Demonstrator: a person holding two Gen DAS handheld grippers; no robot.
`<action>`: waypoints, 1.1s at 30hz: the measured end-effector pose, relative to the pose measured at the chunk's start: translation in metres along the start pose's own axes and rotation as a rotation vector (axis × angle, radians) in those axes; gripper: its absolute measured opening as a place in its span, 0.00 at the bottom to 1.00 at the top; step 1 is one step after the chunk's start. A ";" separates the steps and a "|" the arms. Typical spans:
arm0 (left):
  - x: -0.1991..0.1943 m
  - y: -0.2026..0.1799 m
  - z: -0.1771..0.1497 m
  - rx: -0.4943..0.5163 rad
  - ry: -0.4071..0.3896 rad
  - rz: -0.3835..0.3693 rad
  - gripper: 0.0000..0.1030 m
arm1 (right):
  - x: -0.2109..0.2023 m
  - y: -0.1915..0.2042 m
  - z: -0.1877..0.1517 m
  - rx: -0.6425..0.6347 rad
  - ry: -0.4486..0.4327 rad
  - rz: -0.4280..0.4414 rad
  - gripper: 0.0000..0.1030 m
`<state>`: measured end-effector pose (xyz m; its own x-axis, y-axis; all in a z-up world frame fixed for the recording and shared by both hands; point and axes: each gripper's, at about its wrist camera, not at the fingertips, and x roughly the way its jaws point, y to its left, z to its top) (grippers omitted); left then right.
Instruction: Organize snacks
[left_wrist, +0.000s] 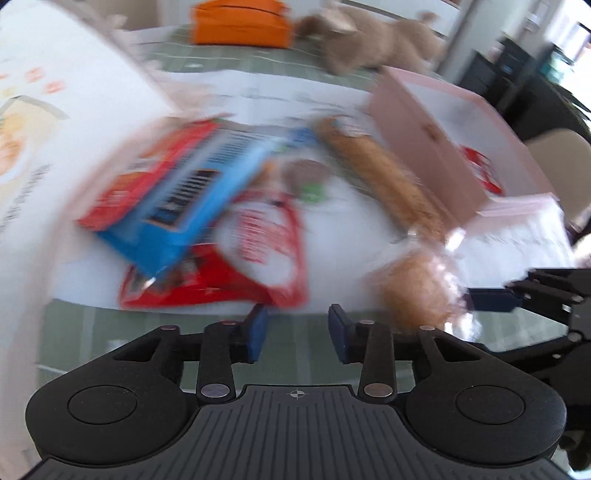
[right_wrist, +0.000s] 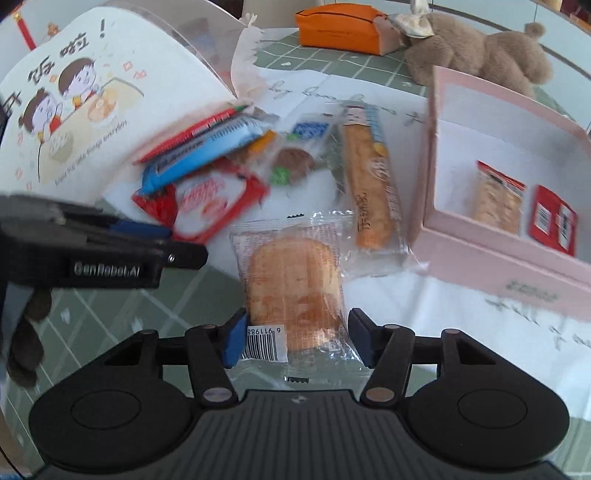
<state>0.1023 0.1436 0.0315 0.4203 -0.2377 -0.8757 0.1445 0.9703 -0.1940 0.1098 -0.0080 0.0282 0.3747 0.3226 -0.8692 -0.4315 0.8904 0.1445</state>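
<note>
Wrapped snacks (right_wrist: 295, 288) beside pink box (right_wrist: 491, 254)

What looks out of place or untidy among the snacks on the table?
Most snacks lie in a loose overlapping pile on the table, outside the pink box, which holds only two packets. The blue packet lies askew over red ones. Nothing looks spilled or torn.

Clear-wrapped bread packet (right_wrist: 293, 284) between parted right tongs (right_wrist: 295, 338), beside pink box (right_wrist: 495, 254).
</note>
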 end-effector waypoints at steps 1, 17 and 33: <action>0.000 -0.006 -0.001 0.018 0.008 -0.030 0.38 | -0.004 -0.003 -0.006 0.001 0.000 -0.003 0.56; -0.015 0.030 0.016 -0.108 -0.063 0.082 0.37 | -0.041 -0.045 -0.010 0.100 -0.103 0.013 0.71; -0.023 0.015 0.018 -0.105 -0.041 -0.023 0.37 | 0.015 -0.034 0.058 0.057 -0.073 -0.070 0.28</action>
<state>0.1107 0.1628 0.0563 0.4547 -0.2599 -0.8519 0.0608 0.9633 -0.2614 0.1778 -0.0146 0.0372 0.4621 0.2795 -0.8416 -0.3557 0.9278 0.1128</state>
